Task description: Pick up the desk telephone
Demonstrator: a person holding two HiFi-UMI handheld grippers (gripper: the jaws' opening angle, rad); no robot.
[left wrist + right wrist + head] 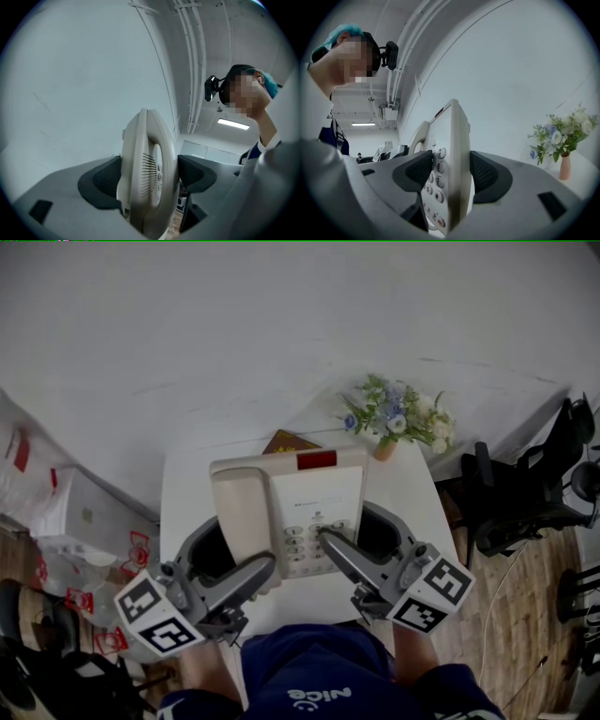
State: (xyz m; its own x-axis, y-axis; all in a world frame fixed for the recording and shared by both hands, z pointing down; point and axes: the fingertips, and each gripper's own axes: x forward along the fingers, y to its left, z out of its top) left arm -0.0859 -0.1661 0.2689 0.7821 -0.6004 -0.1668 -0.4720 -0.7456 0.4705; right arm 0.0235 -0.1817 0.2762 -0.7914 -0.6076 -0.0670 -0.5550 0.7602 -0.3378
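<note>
The beige desk telephone [291, 502], with its handset on the left and its keypad on the right, is held over the small white table [187, 484]. My left gripper [230, 559] is shut on its handset side. In the left gripper view the phone's edge [147, 173] stands clamped between the two dark pads [101, 180] of my left gripper [149, 179]. My right gripper [361, 545] is shut on the keypad side. In the right gripper view the keypad edge [450, 159] fills the gap of my right gripper [446, 171].
A small vase of flowers [398, 418] stands at the table's back right corner, also seen as flowers [562, 136] in the right gripper view. A brown flat thing [289, 440] lies behind the phone. A black chair [525, 493] is at the right, bags [56, 521] at the left.
</note>
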